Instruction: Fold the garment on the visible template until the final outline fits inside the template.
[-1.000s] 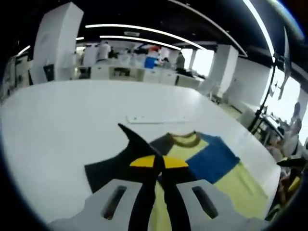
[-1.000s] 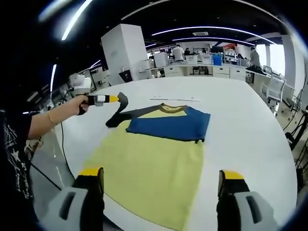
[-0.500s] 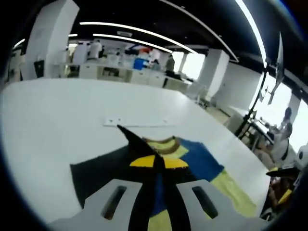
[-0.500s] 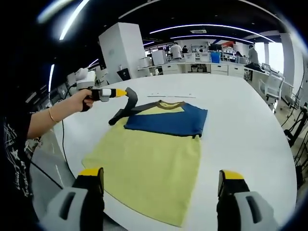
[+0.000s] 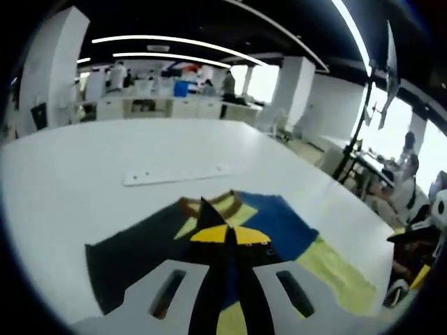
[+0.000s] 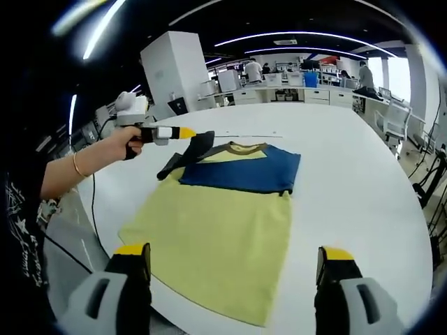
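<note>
A T-shirt [image 6: 216, 223] lies flat on the white table [image 6: 356, 188]: yellow body, brown collar, with a blue sleeve [image 6: 244, 173] folded across the chest. Its dark grey sleeve [image 6: 187, 155] is lifted off the table. My left gripper [image 6: 187, 132] is shut on that sleeve's end, held by a hand [image 6: 122, 143]. In the left gripper view the yellow-tipped jaws of the left gripper [image 5: 229, 234] are pressed together on the dark sleeve [image 5: 140, 248], above the collar [image 5: 209, 204] and blue sleeve [image 5: 279, 223]. My right gripper [image 6: 234, 259] is open near the shirt's hem, its jaws wide apart and holding nothing.
A thin white strip [image 5: 176, 174] lies on the table beyond the collar. Desks, a white pillar [image 6: 176, 73] and people stand at the room's far end. An office chair [image 6: 394, 125] is at the right. The table's near edge [image 6: 167, 322] curves close below the hem.
My left gripper has carried the dark sleeve rightward, over toward the collar and chest. The right gripper has stayed in place and open.
</note>
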`<state>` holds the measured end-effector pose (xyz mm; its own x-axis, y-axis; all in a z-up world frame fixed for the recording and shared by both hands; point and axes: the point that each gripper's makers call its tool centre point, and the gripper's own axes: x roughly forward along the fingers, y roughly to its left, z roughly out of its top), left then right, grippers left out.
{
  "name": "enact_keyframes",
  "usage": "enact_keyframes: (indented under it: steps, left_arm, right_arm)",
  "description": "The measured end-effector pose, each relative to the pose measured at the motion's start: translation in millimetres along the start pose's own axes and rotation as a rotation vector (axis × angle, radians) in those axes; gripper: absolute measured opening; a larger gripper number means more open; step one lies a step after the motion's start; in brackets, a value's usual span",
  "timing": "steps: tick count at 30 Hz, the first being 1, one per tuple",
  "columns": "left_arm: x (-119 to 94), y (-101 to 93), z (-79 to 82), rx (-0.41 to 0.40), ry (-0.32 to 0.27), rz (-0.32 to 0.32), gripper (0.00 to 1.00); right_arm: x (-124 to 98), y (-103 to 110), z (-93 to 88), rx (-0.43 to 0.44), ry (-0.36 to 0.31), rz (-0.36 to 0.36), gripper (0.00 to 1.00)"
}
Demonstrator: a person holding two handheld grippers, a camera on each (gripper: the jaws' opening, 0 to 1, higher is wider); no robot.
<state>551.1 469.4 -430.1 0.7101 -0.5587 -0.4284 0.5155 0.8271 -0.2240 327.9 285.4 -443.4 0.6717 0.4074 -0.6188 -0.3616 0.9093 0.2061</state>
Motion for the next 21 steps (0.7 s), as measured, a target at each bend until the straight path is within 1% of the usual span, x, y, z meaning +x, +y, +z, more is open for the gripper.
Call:
enact_keyframes:
  steps: [6,11,16,21]
  left_arm:
    - [3.7,-19.0,4.7,0.008,-0.005,-0.037,0.00]
    - [8.5,-26.1,9.2,0.012,-0.011,-0.051,0.00]
    - [12.9,-37.2,15.8,0.016,-0.021,-0.066,0.00]
    - [18.1,-54.3,24.3,0.014,-0.037,-0.096,0.00]
  right_arm:
    - [-1.0,-3.2,-2.6,0.009,0.000,-0.007,0.99]
    - [-1.4,-4.6,-5.5,0.016,0.004,-0.010,0.99]
    - [-1.7,-3.2,-5.9,0.020,0.001,-0.009,0.99]
    - [-1.7,-4.0,-7.2,0.023,0.002,-0.010,0.99]
